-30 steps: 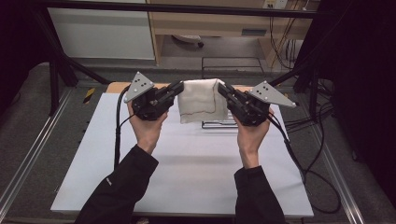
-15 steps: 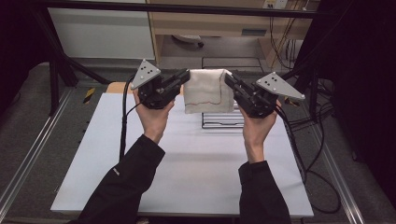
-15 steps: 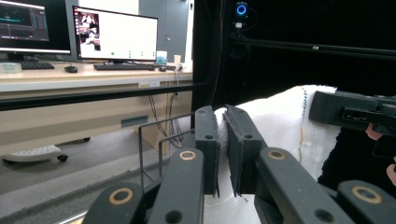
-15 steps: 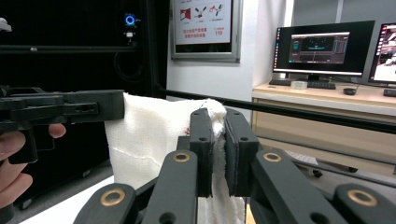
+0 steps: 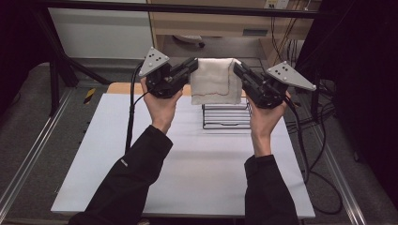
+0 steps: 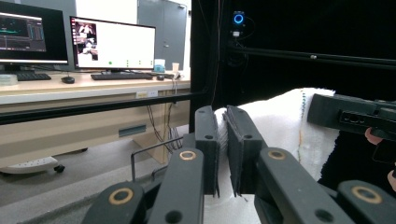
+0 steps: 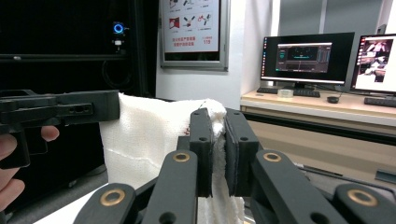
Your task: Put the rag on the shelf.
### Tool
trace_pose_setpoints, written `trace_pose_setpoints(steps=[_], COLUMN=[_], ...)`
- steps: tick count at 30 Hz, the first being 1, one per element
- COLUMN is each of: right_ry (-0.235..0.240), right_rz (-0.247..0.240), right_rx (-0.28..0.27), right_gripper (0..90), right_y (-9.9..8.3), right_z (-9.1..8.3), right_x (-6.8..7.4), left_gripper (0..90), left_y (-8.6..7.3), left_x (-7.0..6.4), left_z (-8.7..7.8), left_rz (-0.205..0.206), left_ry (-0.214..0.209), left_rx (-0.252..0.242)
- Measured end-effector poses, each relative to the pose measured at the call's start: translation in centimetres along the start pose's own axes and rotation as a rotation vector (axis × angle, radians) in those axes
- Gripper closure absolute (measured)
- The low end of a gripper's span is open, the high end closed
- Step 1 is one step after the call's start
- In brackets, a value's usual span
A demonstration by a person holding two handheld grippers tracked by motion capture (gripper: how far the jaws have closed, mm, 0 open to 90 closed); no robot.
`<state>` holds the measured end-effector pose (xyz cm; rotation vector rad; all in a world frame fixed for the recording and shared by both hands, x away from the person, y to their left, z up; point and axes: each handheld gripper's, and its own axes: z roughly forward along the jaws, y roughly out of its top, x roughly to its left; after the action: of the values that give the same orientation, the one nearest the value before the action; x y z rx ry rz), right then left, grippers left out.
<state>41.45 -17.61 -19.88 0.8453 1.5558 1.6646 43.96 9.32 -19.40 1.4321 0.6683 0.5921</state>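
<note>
A white cloth point(image 5: 215, 80) with a thin red line near its lower edge hangs in the air, stretched between both grippers above a black wire rack point(image 5: 226, 116). My left gripper point(image 5: 193, 63) is shut on the cloth's upper left corner. My right gripper point(image 5: 236, 66) is shut on the upper right corner. In the left gripper view the cloth point(image 6: 280, 123) is pinched between the jaws, and the other gripper point(image 6: 350, 115) holds its far edge. In the right gripper view the cloth point(image 7: 149, 135) hangs left of the jaws, pinched at its top.
The white table point(image 5: 187, 173) lies below, with the wire rack at its far middle. Cables point(image 5: 309, 140) trail off the right side. A desk with monitors point(image 6: 112, 44) stands beyond the table. Metal rails point(image 5: 28, 154) run along the floor at the left.
Both grippers have risen and moved away from the person, lifting the cloth off the rack. The cloth now hangs free, spread between them.
</note>
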Motion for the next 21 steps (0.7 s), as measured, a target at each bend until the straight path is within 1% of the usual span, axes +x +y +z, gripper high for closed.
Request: trace_pose_setpoints(steps=[8,9,15,17,21], right_ry=[-0.022,-0.025,-0.036,-0.043,-0.047], right_rz=[-0.012,-0.013,0.004,0.008,0.009], right_rx=[-0.007,-0.008,-0.02,-0.02,-0.021], right_gripper=[83.4,83.4,83.3,83.3,83.3], right_y=[1.4,1.5,2.1,2.2,2.5], right_z=[0.2,0.3,0.3,0.4,0.5], right_x=[-0.8,-0.9,-1.8,-2.1,-2.7], left_gripper=[83.1,83.1,83.1,83.1,83.1], left_y=[1.1,1.2,1.9,2.0,2.3], left_x=[-0.1,-0.1,-0.4,-0.4,-0.3], left_z=[1.3,1.5,2.6,3.0,3.7], left_rz=[-0.01,-0.004,-0.003,-0.013,-0.002], left_ry=[-0.004,-0.004,-0.003,-0.006,-0.002], left_rx=[-0.013,-0.011,-0.016,-0.02,-0.013])
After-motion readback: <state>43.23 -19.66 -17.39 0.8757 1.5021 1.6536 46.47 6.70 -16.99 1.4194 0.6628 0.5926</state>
